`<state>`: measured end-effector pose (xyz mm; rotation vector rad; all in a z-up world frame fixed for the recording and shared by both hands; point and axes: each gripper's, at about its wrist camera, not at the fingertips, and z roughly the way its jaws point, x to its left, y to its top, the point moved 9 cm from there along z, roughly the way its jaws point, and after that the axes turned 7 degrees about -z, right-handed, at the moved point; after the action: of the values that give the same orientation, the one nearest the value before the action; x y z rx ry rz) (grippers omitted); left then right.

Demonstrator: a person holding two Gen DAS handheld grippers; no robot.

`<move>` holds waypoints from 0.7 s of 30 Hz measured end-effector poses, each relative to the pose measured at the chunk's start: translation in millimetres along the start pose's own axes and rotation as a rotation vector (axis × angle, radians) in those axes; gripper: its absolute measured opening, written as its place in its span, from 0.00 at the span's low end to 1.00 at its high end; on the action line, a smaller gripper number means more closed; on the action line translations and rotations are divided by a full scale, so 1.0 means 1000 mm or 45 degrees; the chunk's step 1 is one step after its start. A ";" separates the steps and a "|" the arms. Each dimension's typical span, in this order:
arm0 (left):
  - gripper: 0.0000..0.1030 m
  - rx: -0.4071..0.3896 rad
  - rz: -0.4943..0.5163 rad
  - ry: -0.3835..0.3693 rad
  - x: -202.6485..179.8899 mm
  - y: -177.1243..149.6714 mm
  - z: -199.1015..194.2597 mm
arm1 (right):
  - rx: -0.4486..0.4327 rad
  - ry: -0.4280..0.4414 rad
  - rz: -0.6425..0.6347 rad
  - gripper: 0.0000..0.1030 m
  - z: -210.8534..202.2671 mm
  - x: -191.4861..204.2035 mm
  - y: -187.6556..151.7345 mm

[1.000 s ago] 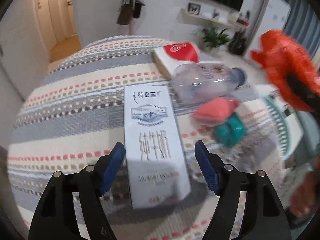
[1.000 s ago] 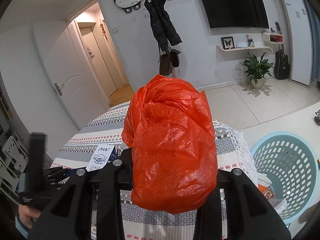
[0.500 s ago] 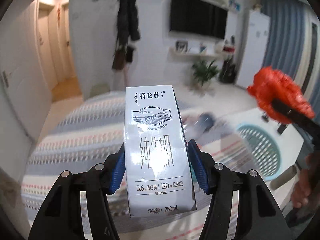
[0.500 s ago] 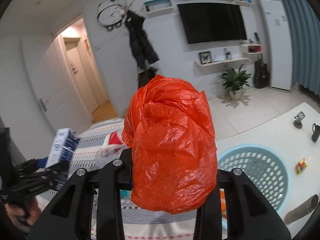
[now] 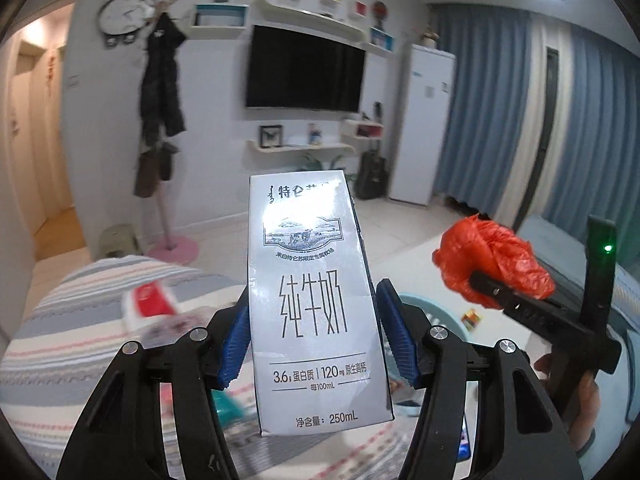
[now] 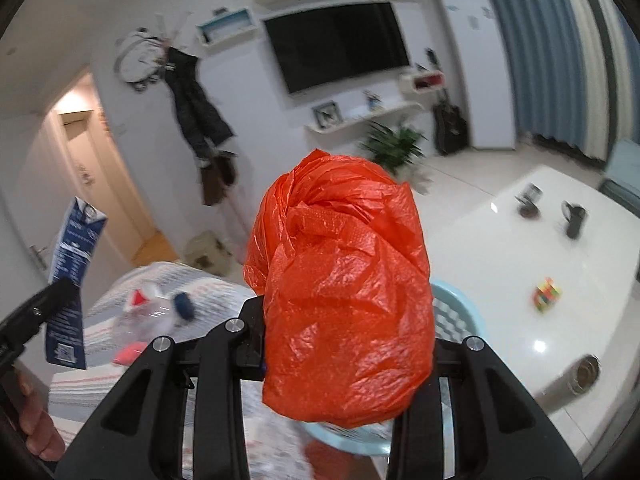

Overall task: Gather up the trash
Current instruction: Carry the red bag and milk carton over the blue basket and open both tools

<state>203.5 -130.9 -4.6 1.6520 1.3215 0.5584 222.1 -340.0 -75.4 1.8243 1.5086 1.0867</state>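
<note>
Above the striped tablecloth (image 5: 80, 320), the left gripper (image 5: 312, 340) clamps a milk carton (image 5: 316, 304) marked "250mL"; the right gripper (image 6: 344, 360) clasps an orange plastic bag (image 6: 344, 300) over the blue laundry basket (image 6: 460, 316).

Milk carton (image 5: 316, 304) in my left tongs: "特仑苏", "纯牛奶", "3.6g 蛋白质", "120mg 原生高钙", "每100mL", "净含量: 250mL".

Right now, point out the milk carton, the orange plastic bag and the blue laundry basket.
milk carton (image 5: 312, 304): left wrist view, front face, on the large characters.
orange plastic bag (image 6: 344, 292): right wrist view, middle of the crumpled bundle.
blue laundry basket (image 6: 456, 316): right wrist view, perforated wall beside the bag.
</note>
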 end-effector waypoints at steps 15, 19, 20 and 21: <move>0.56 0.423 0.097 -0.206 -0.100 -0.095 0.135 | 0.321 -0.116 0.261 0.29 0.033 -0.125 -0.103; 0.57 0.509 0.083 -0.202 -0.095 -0.108 0.153 | 0.387 -0.097 0.230 0.34 0.052 -0.111 -0.115; 0.59 0.515 0.088 -0.202 -0.094 -0.108 0.153 | 0.396 -0.088 0.224 0.36 0.056 -0.108 -0.116; 0.61 0.518 0.094 -0.205 -0.094 -0.108 0.154 | 0.398 -0.073 0.221 0.40 0.058 -0.105 -0.116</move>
<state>240.6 -275.2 -153.4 2.0362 1.3174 0.1974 203.1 -408.9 -226.0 2.2147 1.5800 0.9043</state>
